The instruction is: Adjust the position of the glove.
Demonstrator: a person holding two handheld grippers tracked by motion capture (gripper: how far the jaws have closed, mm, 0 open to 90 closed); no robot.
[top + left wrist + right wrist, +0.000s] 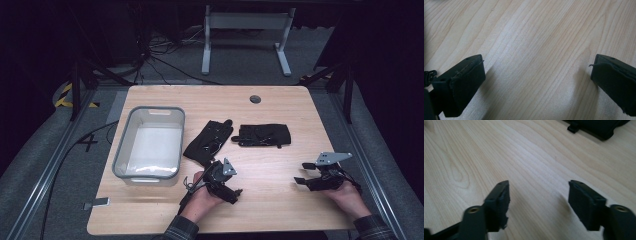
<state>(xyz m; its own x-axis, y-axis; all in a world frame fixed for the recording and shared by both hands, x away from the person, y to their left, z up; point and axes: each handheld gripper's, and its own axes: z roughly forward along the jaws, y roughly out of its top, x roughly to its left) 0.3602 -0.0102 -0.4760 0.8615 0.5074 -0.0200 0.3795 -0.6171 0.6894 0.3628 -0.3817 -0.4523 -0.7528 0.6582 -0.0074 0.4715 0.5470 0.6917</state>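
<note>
Two black gloves lie on the pale wooden table (280, 195), which takes up the middle of the high view. A grey plastic bin (120, 150) stands at the centre left, its inside bare. Just right of it lies the left glove (209, 141), slanted with fingers toward the upper right; the right glove (264, 135) lies flat beside it, a small gap between them, and its edge shows at the top right of the right gripper view (599, 126). At the lower centre a hand holds the left gripper (235, 194) close below the left glove, jaws spread wide over bare wood. At the lower right, the right gripper (304, 173) has jaws partly apart with nothing between them.
</note>
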